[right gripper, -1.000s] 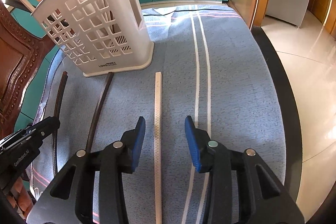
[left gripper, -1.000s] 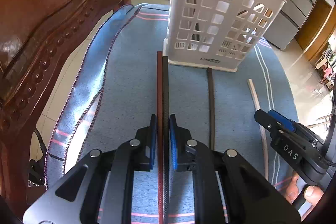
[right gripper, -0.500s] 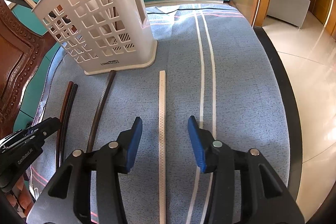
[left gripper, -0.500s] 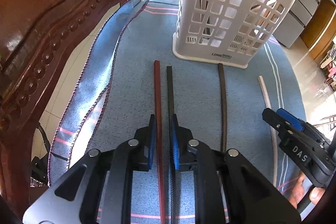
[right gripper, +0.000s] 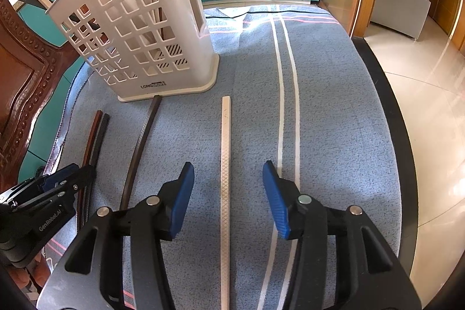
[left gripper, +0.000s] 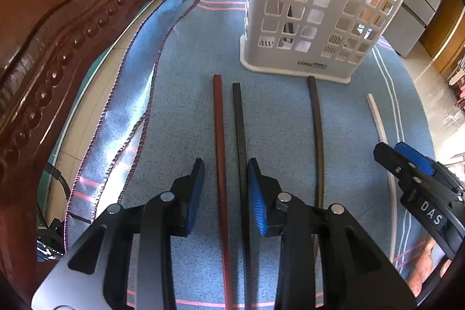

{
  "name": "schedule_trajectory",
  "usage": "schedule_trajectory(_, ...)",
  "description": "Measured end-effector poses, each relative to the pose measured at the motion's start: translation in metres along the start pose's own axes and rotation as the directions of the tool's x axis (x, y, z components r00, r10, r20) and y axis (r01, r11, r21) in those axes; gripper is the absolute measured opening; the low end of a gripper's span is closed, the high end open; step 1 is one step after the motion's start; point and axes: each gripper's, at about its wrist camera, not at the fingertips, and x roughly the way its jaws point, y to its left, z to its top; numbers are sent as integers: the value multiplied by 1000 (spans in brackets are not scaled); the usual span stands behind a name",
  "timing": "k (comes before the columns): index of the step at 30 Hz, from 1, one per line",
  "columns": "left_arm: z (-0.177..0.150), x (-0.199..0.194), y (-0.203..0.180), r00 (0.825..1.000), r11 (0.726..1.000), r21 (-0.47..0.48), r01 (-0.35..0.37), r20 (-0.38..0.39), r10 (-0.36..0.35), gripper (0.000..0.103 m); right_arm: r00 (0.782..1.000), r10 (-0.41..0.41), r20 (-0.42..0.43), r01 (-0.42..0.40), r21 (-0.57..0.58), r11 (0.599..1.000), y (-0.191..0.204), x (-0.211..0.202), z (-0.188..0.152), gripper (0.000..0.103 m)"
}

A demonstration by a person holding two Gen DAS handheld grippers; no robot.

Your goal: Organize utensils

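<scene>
Left tool [left gripper: 225,182] angled down, opening astride red chopstick [left gripper: 218,135], black chopstick [left gripper: 239,130].

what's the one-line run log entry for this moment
left gripper: opening, red chopstick and black chopstick between jaws | right gripper: opening, white chopstick between jaws | holder: upright

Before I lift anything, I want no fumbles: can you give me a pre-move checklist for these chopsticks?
1. Left hand-held gripper straddles red chopstick and black chopstick, jaws opening, neither gripped: ok.
2. Right hand-held gripper straddles white chopstick, jaws opening: ok.
3. Brown chopstick lies clear of both grippers: ok.
4. Basket upright: ok.
5. Free room inside basket: cannot tell.
</scene>
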Motion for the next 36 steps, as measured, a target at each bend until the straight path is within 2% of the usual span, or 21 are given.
schedule_trajectory(8,0,2,-1,1000,1000,2,-3,1,3,32,1000,3,0,-3,-7,1000,0,0,-1,53)
schedule_trajectory(13,-2,1,-3,1000,1000,10,-3,0,3,38,1000,1,-1,-1,-14,1000,1,0,-1,55)
schedule_trajectory(23,-1,1,-4,1000,1000,10,-3,-1,3,40,1000,-10,2,10,-32,999,3,0,-2,57)
schedule_trajectory(31,-1,3,-3,1000,1000,10,-8,-2,8,48,1000,-17,2,17,-41,999,3,-1,-2,57)
schedule_trajectory(36,-1,3,-4,1000,1000,11,-7,-2,7,49,1000,-23,3,23,-49,999,4,-2,-3,58)
